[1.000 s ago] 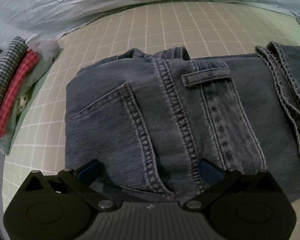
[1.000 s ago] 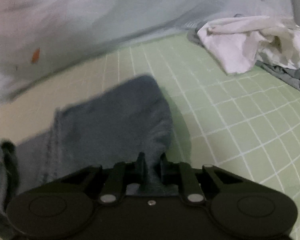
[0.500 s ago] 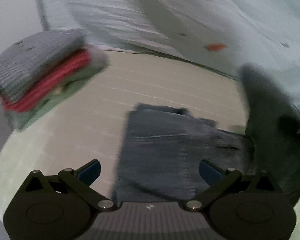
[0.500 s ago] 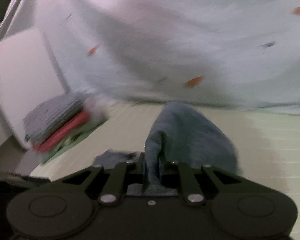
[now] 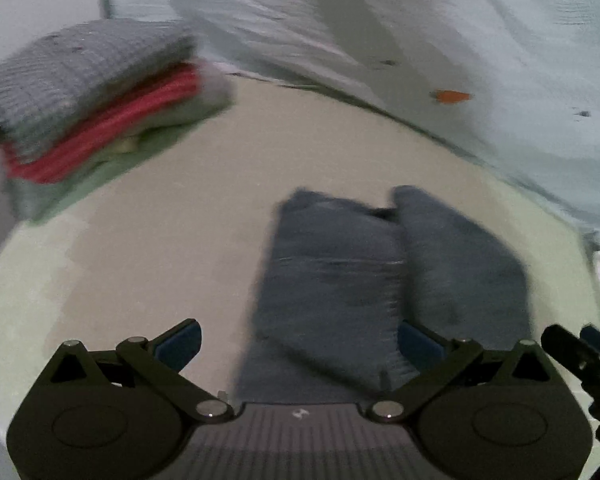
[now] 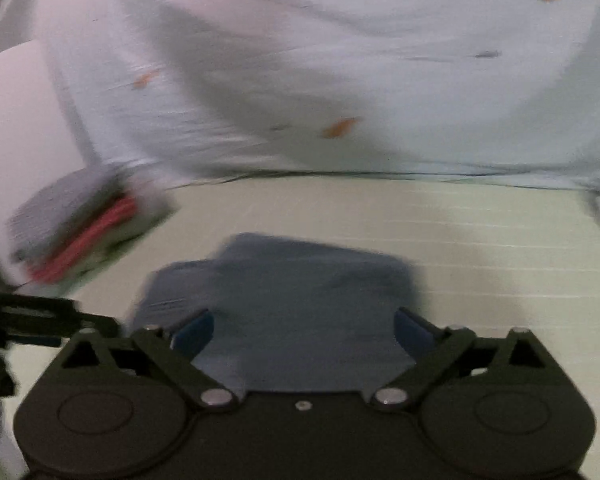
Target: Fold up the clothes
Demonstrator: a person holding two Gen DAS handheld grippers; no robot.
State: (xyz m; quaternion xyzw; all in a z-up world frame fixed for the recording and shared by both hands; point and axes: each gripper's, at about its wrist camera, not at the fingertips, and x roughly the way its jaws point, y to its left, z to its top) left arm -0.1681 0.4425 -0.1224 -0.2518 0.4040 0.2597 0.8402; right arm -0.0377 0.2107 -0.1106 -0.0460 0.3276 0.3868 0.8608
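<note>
Although both views are smeared by motion, the jaws of each gripper clearly stand wide apart with nothing pinched between them. The left gripper (image 5: 298, 340) has its blue pads spread on either side of the jeans' near edge; the right gripper (image 6: 303, 330) is spread the same way over the same bundle.

The jeans (image 5: 364, 276) lie just ahead of both sets of jaws on the mat (image 5: 152, 240), folded into a thick packet. In the left view a second fold sits alongside to the right of the main panel, the two touching along a seam-like crease. In the right view the packet fills the space between and beyond the jaws.

Judging by the bulk, the denim will be heavy for cloth, fairly stiff, and not slippery; it should keep a crease but the layers may slide apart if lifted by one side only. A sound hold would be on the thick folded edges nearest the jaws, one gripper at each side, taking all layers together.

Farther out and to the left of the jaws sits a stack (image 5: 96, 104) of folded garments, grey check on top, red beneath, pale green lowest. A light sheet (image 6: 340, 60) rises behind the mat. No container is visible.
</note>
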